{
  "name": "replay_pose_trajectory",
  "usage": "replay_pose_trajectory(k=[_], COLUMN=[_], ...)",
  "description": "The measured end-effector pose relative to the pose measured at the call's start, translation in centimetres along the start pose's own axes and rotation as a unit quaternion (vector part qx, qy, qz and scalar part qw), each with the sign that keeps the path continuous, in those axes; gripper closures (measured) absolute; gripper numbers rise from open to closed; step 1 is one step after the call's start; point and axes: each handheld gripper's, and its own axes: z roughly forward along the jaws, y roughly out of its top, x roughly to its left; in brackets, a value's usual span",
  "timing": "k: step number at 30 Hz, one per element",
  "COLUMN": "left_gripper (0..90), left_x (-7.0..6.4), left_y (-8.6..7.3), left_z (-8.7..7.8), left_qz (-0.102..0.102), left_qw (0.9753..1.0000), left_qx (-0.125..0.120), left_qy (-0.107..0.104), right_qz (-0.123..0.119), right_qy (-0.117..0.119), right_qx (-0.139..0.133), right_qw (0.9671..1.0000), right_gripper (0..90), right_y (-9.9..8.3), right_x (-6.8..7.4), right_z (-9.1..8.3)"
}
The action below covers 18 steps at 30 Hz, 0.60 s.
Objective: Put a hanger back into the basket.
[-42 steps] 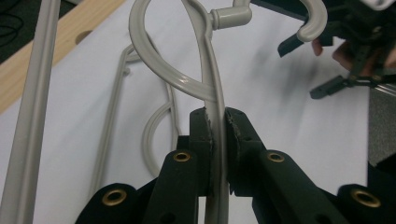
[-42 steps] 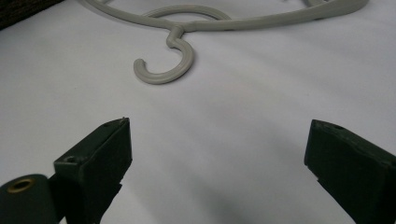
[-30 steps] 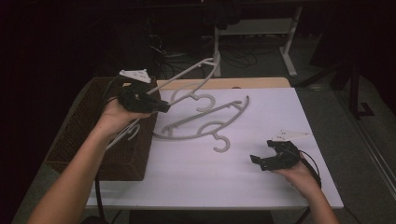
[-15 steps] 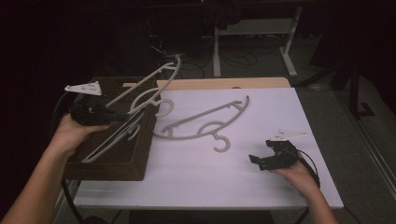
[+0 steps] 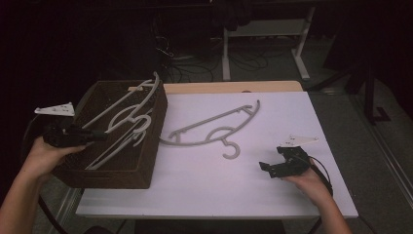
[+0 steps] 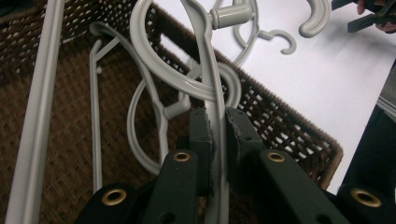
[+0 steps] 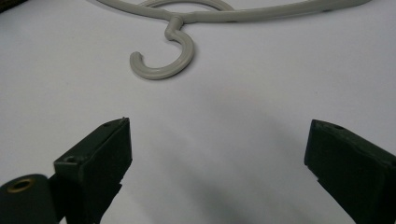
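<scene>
My left gripper (image 6: 215, 135) was clamped on the bar of a grey hanger (image 6: 205, 70), its 2 jaws pressed tight against the plastic. That hanger hung over the brown wicker basket (image 5: 122, 176) at the table's left edge, its hook (image 5: 155, 80) poking up past the far rim. At least 1 more grey hanger (image 6: 95, 121) lay inside on the woven floor, so the room in there was crowded and the bars crossed each other. I could read no brand, label or writing on the hangers, the basket or the grippers.

My right gripper (image 5: 275, 168) rested low over the white table (image 5: 204, 190) near the right front corner, jaws spread wide with nothing between them. The last hanger (image 5: 214, 131) lay flat on the table's middle, its hook (image 7: 163, 58) pointing toward me, its left end near the basket wall. Bare white surface stretched between that hook and my right gripper, and along the front edge too.
</scene>
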Motion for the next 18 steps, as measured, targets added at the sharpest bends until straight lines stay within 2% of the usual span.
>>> replay_pose_trajectory(k=[7, 12, 13, 14, 15, 16, 17, 18], left_gripper=[82.4, 81.8, 81.6, 81.3, 79.3, 79.3, 63.1, 59.6], left_x=[1.5, 2.4, 2.6, 2.6, 2.7, 2.8, 3.2, 3.2], left_y=[-1.4, -2.0, -2.2, -2.2, -2.3, -2.4, -2.5, -2.5], left_z=[0.8, 1.5, 1.8, 1.8, 1.9, 1.9, 2.0, 2.0], left_qz=[-0.022, -0.026, -0.024, -0.024, -0.021, -0.021, -0.031, -0.031], left_qw=[0.9996, 0.9992, 0.9988, 0.9988, 0.9986, 0.9988, 0.9989, 0.9989], left_qx=[0.016, 0.031, 0.043, 0.043, 0.047, 0.038, 0.033, 0.033], left_qy=[-0.004, -0.001, 0.006, 0.006, 0.015, 0.019, 0.016, 0.016], right_qz=[0.002, 0.002, 0.002, 0.002, 0.002, 0.002, 0.003, 0.003], right_qy=[0.000, -0.002, -0.001, -0.001, -0.001, -0.001, -0.001, -0.001], right_qx=[-0.001, -0.002, -0.001, -0.001, -0.001, -0.001, -0.001, -0.001], right_qw=[1.0000, 1.0000, 1.0000, 1.0000, 1.0000, 1.0000, 1.0000, 1.0000], right_gripper=[7.0, 7.0, 7.0, 7.0, 7.0, 7.0, 7.0, 7.0], right_y=[0.0, 0.0, 0.0, 0.0, 0.0, 0.0, 0.0, 0.0], right_x=[-0.1, -0.2, -0.2, -0.2, -0.2, -0.2, -0.2, -0.2], right_z=[0.0, 0.0, 0.0, 0.0, 0.0, 0.0, -0.1, -0.1])
